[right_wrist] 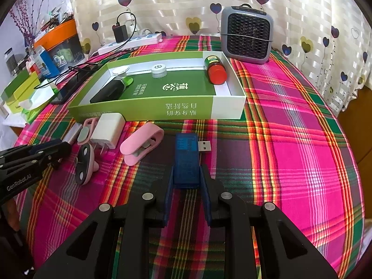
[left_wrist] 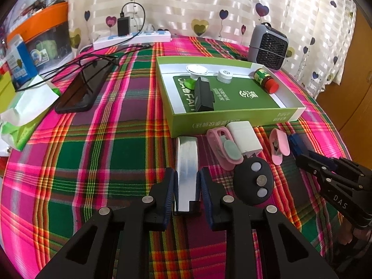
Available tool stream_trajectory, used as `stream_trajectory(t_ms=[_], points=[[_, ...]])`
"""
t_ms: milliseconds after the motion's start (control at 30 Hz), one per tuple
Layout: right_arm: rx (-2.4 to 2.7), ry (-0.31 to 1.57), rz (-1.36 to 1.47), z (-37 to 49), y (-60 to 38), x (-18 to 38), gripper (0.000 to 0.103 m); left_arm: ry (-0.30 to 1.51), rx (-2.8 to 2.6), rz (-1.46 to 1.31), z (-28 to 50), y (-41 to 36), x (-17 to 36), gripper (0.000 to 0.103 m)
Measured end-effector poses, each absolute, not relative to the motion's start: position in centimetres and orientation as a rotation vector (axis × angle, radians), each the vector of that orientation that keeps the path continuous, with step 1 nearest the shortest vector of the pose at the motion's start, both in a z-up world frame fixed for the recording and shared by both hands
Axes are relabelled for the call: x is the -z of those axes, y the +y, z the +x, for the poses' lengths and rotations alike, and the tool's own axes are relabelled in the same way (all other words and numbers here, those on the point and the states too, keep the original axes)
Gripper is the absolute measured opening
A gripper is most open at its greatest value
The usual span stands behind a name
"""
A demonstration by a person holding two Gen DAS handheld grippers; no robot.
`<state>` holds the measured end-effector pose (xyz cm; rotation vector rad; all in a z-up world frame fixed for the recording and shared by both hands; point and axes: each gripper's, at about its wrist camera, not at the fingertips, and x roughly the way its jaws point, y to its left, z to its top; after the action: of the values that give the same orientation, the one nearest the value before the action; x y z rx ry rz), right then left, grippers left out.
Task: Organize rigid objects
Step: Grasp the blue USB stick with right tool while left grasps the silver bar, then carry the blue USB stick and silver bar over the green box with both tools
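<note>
A: Item one: the left gripper (left_wrist: 187, 183) was clamped on a silver metal bar (left_wrist: 187, 160) lying on the near cloth. Item two: the right gripper (right_wrist: 187, 179) was clenched on a blue USB tester (right_wrist: 187, 160), its plug pointing far.

B: Destination?

A: The green box (right_wrist: 148, 114), just beyond both. Each piece probably needed a straight lift over the near wall, clear of the pink clips (right_wrist: 141, 146) and white charger (right_wrist: 108, 130).

B: Surface and room?

A: A plaid tablecloth (right_wrist: 290, 139); a heart-print curtain (right_wrist: 174, 2) stood behind.
</note>
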<state>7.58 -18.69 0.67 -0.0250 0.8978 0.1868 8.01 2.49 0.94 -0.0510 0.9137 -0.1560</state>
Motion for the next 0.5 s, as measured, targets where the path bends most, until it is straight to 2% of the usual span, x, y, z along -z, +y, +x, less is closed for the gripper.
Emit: stream_trajectory(t_ms=[500], points=[[-0.21,0.864,0.005,6.9,-19.2,-1.7,0.023,0.87,0.165,-0.062,6.9,2.8,-2.7,0.022]])
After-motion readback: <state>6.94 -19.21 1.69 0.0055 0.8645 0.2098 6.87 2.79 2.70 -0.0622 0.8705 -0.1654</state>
